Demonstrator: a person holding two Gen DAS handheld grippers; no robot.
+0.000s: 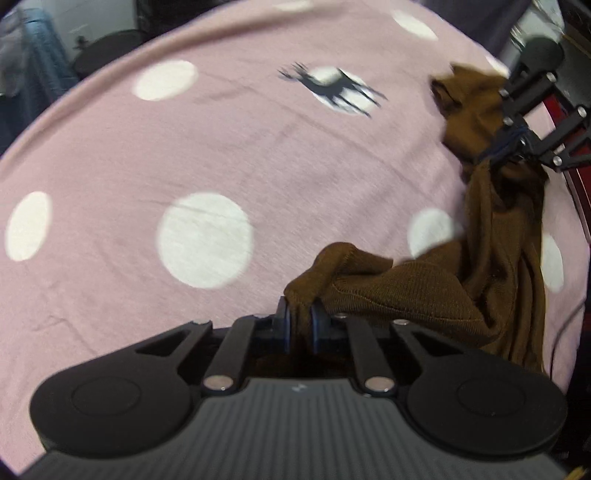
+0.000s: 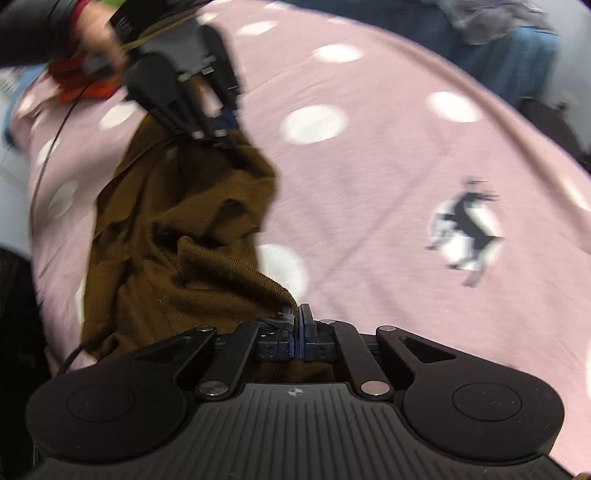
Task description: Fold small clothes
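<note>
A brown knit garment (image 1: 491, 266) hangs bunched between both grippers above a pink spotted blanket (image 1: 221, 158). My left gripper (image 1: 301, 314) is shut on one ribbed edge of it, cloth pinched between the blue pads. In the same view my right gripper (image 1: 511, 155) grips the garment's far end at the upper right. In the right wrist view my right gripper (image 2: 297, 317) is shut on a ribbed corner of the brown garment (image 2: 177, 236), and my left gripper (image 2: 221, 136) holds its far end at the upper left, with a hand (image 2: 99, 33) behind it.
The blanket (image 2: 388, 177) carries white dots and a dark deer print (image 2: 469, 229). Something red-orange (image 2: 79, 83) lies at its upper left edge. Blue cloth (image 2: 517, 55) sits beyond the blanket's far edge. A thin black cable (image 2: 48, 155) trails over the left side.
</note>
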